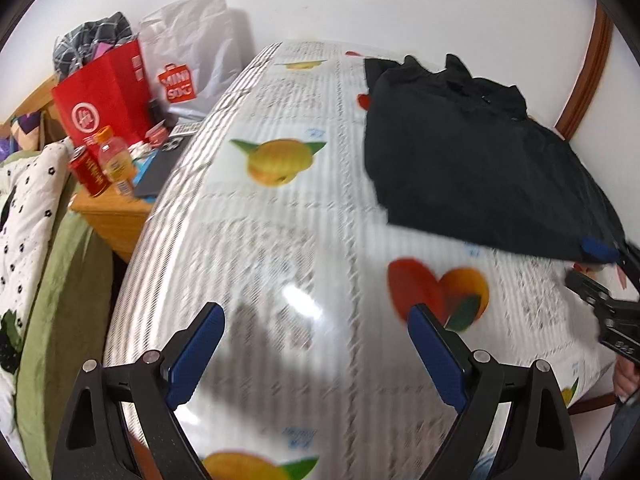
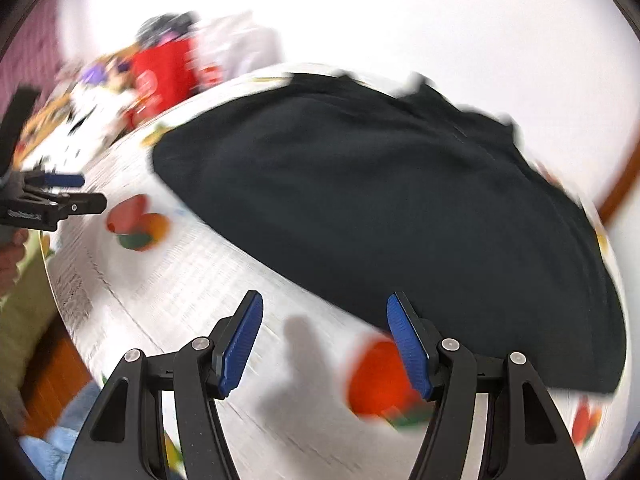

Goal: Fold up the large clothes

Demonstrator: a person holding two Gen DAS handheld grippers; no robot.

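A black garment lies folded into a compact shape on the right side of a table covered with a white fruit-print cloth. It also shows in the right wrist view, just ahead of my right gripper. My left gripper is open and empty above the bare tablecloth, left of the garment. My right gripper is open and empty over the near edge of the garment. The right gripper shows at the right edge of the left wrist view, and the left gripper at the left edge of the right wrist view.
A wooden side table at the left holds a red paper bag, a white plastic bag, a red can, an orange drink bottle and a dark flat device. A green and white quilt lies at the far left.
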